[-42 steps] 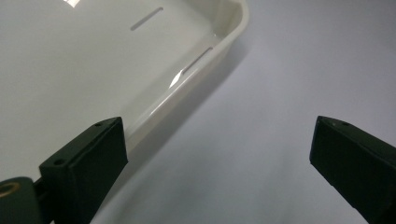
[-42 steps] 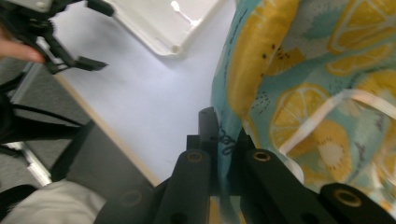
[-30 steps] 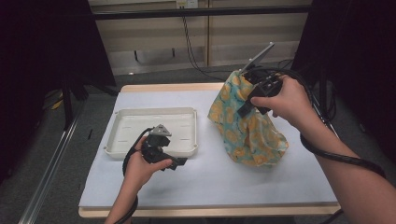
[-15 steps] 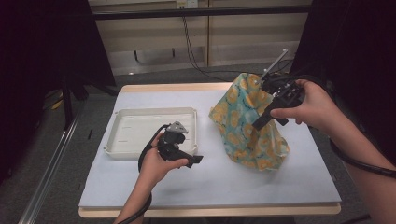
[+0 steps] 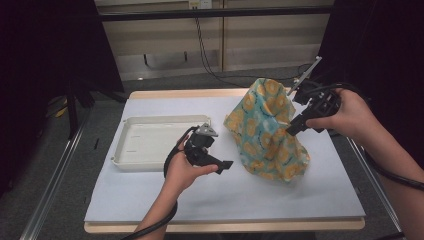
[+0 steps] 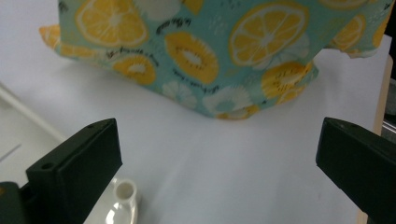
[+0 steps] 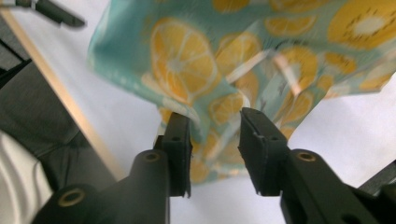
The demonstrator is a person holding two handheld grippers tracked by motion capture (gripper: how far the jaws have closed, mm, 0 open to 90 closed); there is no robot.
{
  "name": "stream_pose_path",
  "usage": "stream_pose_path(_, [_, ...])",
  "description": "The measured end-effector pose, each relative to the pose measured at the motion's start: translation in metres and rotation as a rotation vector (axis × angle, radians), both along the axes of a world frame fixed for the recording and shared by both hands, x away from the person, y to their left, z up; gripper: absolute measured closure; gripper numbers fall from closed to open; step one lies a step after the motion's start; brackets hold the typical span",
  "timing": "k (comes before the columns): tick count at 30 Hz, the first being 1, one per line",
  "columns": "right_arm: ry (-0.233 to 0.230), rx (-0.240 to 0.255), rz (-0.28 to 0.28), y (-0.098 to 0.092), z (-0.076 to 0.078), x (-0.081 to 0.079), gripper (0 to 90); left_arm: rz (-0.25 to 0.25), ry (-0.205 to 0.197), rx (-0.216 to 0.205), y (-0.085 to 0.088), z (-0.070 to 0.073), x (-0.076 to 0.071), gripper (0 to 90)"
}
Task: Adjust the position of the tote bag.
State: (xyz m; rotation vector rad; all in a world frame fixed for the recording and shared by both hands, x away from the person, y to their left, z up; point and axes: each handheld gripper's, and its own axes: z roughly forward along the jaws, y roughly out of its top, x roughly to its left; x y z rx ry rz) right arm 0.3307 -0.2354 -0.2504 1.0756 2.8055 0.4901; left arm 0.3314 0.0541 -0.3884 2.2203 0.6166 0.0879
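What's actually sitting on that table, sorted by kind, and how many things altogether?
Fruit-print cloth bag: 1
White tray: 1
Small white bottle: 1
Total: 3

soft matt printed cloth bag [image 5: 267,131]; smooth white plastic tray [image 5: 150,137]; matt black plastic claws.

cloth bag [image 5: 267,131]: stands on the table [image 5: 150,200], toward its right half
tray [image 5: 150,142]: left of the cloth bag, on the table
left gripper [image 5: 220,165]: between tray and cloth bag
right gripper [image 5: 295,127]: at the cloth bag's right side
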Motion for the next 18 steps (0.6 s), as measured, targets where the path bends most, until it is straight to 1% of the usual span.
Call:
stream_pose_path(1, [-0.008, -0.002, -0.002, 0.001, 0.000, 0.001, 70.6, 0.000, 0.000, 0.000, 0.000, 0.000, 0.000, 0.0])
stream_pose_path(2, [-0.016, 0.005, -0.004, 0.003, 0.000, 0.002, 72.4, -0.003, -0.010, -0.006, -0.003, 0.002, 0.000, 0.0])
stream_pose_path(3, [-0.028, 0.008, 0.003, 0.004, 0.000, 0.004, 74.4, -0.012, -0.016, -0.022, -0.010, 0.005, 0.001, 0.0])
stream_pose_path(4, [-0.028, 0.008, 0.003, 0.004, 0.000, 0.004, 74.4, -0.012, -0.016, -0.022, -0.010, 0.005, 0.001, 0.0])
stream_pose_path(5, [-0.030, 0.017, -0.004, 0.006, 0.000, 0.005, 77.1, -0.013, -0.022, -0.041, -0.017, 0.007, 0.001, 0.0])
stream_pose_path(7, [-0.030, 0.026, -0.008, 0.007, -0.001, 0.006, 78.6, -0.018, -0.021, -0.037, -0.020, 0.009, 0.001, 0.0])
stream_pose_path(8, [-0.024, 0.031, -0.008, 0.010, -0.002, 0.007, 80.2, -0.018, -0.027, -0.042, -0.025, 0.009, 0.001, 0.0])
stream_pose_path(9, [-0.024, 0.031, -0.007, 0.011, -0.003, 0.007, 80.4, -0.020, -0.035, -0.041, -0.028, 0.010, 0.001, 0.0])
stream_pose_path(11, [-0.017, 0.032, -0.007, 0.013, -0.004, 0.007, 80.7, -0.023, -0.040, -0.036, -0.030, 0.013, 0.002, 0.0])
stream_pose_path(12, [-0.019, 0.035, -0.002, 0.014, -0.005, 0.007, 81.1, -0.025, -0.041, -0.046, -0.031, 0.013, 0.002, 0.0])
stream_pose_path(14, [-0.016, 0.042, 0.001, 0.016, -0.005, 0.007, 81.6, -0.029, -0.044, -0.046, -0.033, 0.015, 0.003, 0.0])
stream_pose_path(16, [-0.006, 0.045, -0.003, 0.018, -0.006, 0.008, 81.7, -0.034, -0.039, -0.053, -0.034, 0.016, 0.003, 0.0])
stream_pose_path(17, [-0.013, 0.046, 0.005, 0.019, -0.006, 0.008, 81.7, -0.035, -0.041, -0.062, -0.036, 0.017, 0.004, 0.0])
stream_pose_path(18, [-0.008, 0.047, 0.007, 0.020, -0.006, 0.008, 81.7, -0.034, -0.039, -0.060, -0.036, 0.018, 0.004, 0.0])
